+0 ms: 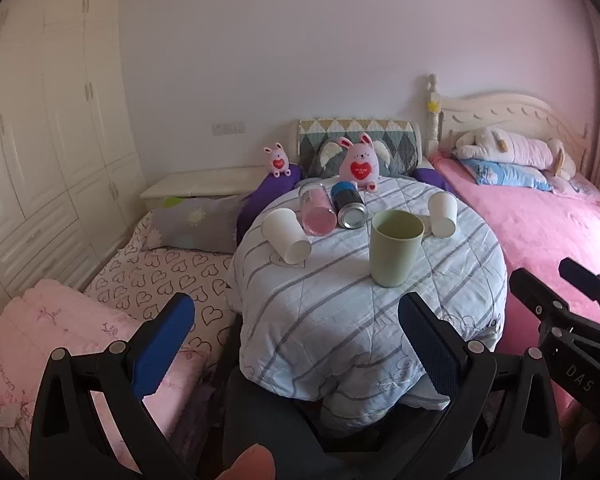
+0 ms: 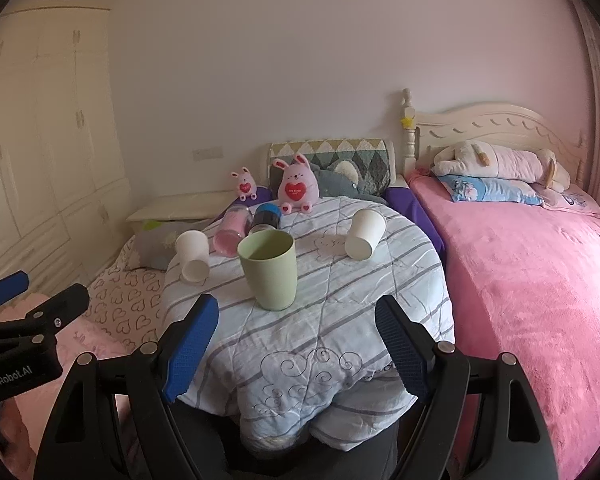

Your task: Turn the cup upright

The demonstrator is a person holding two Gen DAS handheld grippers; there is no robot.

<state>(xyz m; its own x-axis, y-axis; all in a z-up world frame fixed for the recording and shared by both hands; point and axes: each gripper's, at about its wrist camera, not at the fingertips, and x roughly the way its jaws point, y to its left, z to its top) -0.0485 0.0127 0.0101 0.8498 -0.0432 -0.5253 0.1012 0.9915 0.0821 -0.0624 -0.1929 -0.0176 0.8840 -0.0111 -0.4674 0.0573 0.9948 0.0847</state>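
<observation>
A green cup (image 1: 396,250) (image 2: 269,270) stands upright on the round table with the striped quilt (image 1: 340,320) (image 2: 320,340). Two white paper cups lie on their sides: one at the left (image 1: 286,240) (image 2: 193,255), one at the right (image 1: 442,214) (image 2: 364,234). A pink tumbler (image 1: 317,209) (image 2: 231,229) and a dark can (image 1: 349,205) (image 2: 265,218) also lie on their sides at the back. My left gripper (image 1: 296,320) is open and empty, short of the table's near edge. My right gripper (image 2: 296,322) is open and empty, just before the green cup.
Two pink bunny toys (image 1: 360,162) (image 1: 277,159) sit behind the table. A pink bed (image 2: 540,280) lies to the right, a heart-print mattress (image 1: 160,280) to the left, and a wardrobe (image 1: 40,140) at the far left.
</observation>
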